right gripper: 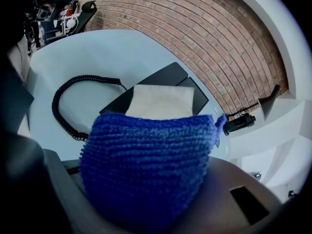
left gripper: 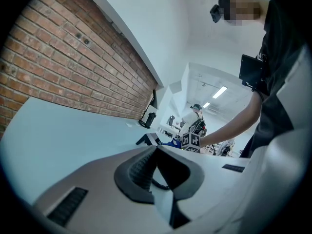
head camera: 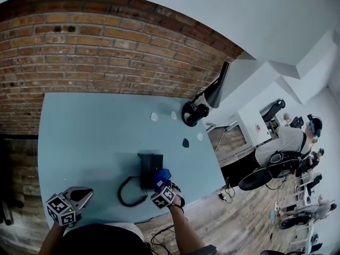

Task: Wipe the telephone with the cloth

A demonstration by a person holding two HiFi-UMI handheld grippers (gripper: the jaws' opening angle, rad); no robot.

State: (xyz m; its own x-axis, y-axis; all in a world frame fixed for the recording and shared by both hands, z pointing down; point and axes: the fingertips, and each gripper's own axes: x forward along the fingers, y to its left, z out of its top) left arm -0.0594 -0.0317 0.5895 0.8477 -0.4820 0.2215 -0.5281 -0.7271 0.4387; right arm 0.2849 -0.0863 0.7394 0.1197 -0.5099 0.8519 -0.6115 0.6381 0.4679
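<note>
I am hovering my left gripper [left gripper: 156, 147] at the near table edge with its jaws pressed together on nothing. My right gripper [head camera: 163, 187] is clenching the blue cloth [right gripper: 146, 165], which is bunching just over the black telephone [right gripper: 168, 76]. Its coiled cord [right gripper: 63, 106] is looping leftward on the pale blue table [head camera: 90, 132], and a brick wall [head camera: 95, 52] is rising beyond.

Setting: open-plan office workspace.
An exposed brick wall [head camera: 95, 47] fills the upper left of the head view, behind a pale blue table [head camera: 79, 132] carrying a black desk telephone [head camera: 150, 166]. At the right edge, a seated person [head camera: 284, 142] sits among wheeled office chairs [head camera: 260, 178] on a wood-plank floor [head camera: 239, 222]. White walls [head camera: 265, 15] occupy the upper right. Strip ceiling lights [left gripper: 219, 91] show right of centre in the left gripper view.
</note>
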